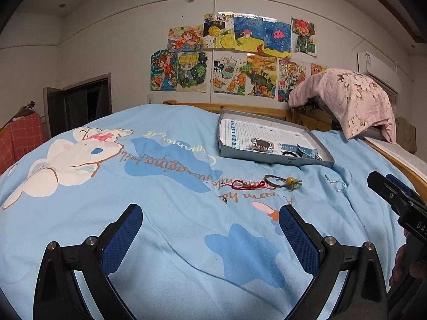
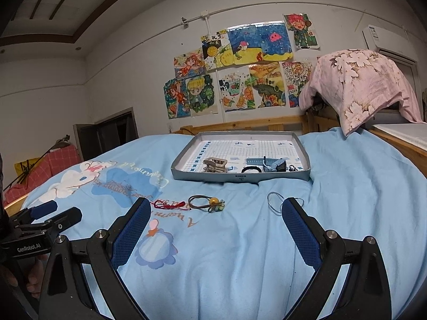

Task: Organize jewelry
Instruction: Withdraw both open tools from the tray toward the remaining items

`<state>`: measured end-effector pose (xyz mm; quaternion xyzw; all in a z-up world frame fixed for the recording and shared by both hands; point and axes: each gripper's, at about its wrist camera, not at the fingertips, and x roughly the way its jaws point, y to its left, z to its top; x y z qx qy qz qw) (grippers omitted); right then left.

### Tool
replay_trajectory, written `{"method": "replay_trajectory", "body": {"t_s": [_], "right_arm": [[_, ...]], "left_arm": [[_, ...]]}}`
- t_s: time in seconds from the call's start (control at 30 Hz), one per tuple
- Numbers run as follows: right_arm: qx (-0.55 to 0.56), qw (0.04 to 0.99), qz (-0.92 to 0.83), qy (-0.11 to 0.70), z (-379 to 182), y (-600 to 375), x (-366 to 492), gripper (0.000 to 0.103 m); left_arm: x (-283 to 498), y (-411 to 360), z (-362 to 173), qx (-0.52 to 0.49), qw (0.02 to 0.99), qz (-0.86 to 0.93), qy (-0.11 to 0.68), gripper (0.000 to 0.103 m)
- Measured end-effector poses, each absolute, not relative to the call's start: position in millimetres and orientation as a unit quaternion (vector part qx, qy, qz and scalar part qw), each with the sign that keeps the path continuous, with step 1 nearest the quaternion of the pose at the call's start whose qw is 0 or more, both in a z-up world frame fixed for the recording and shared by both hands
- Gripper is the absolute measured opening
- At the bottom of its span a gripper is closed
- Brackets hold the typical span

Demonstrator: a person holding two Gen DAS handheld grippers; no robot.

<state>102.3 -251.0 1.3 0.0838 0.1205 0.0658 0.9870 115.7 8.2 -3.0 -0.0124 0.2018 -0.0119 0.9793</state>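
Note:
A shallow grey tray (image 1: 275, 158) (image 2: 240, 178) lies on the blue bedspread and holds a beige hair claw (image 2: 214, 164), a black band (image 2: 251, 170) and blue clips (image 2: 275, 164). In front of it lie a red string bracelet (image 1: 241, 185) (image 2: 168, 204), a brown hair tie with a yellow bead (image 1: 283, 180) (image 2: 206, 202) and a thin silver hoop (image 1: 336, 184) (image 2: 275, 202). My left gripper (image 1: 210, 213) is open and empty, short of the bracelet. My right gripper (image 2: 216, 206) is open and empty, its fingertips either side of the hair tie, above the bed.
A wooden bed rail (image 2: 400, 144) runs along the right. A pink floral cloth (image 2: 365, 85) hangs over the headboard corner. Drawings (image 2: 240, 80) cover the back wall. A doorway (image 1: 80, 106) and red checked cloth (image 1: 21, 138) are at left.

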Motion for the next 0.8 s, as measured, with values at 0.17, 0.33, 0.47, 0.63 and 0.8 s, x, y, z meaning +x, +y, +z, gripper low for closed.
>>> {"method": "replay_trajectory", "body": {"t_s": [0.17,0.33,0.47,0.63,0.8], "right_arm": [[0.083,0.986,0.064,0.127,0.5,-251.3,108.8,0.097],[0.089,0.985,0.065,0.134,3.5,-256.4,119.2,0.097],[0.101,0.985,0.057,0.130,9.7,-267.9,127.5,0.097],[0.095,0.984,0.060,0.141,14.9,-278.5,147.4,0.097],[0.085,0.983,0.058,0.151,15.2,-289.0,171.7,0.097]], "left_arm": [[125.1,4.3,-1.9,-0.016,0.977,-0.020,0.209,0.103],[143.7,-2.6,0.9,-0.021,0.975,-0.036,0.219,0.103],[165.3,-11.9,0.3,-0.032,0.971,-0.056,0.232,0.103],[195.5,-27.2,-6.5,-0.030,0.964,-0.076,0.254,0.103],[217.9,-30.1,-12.4,-0.024,0.955,-0.096,0.278,0.103]]}}
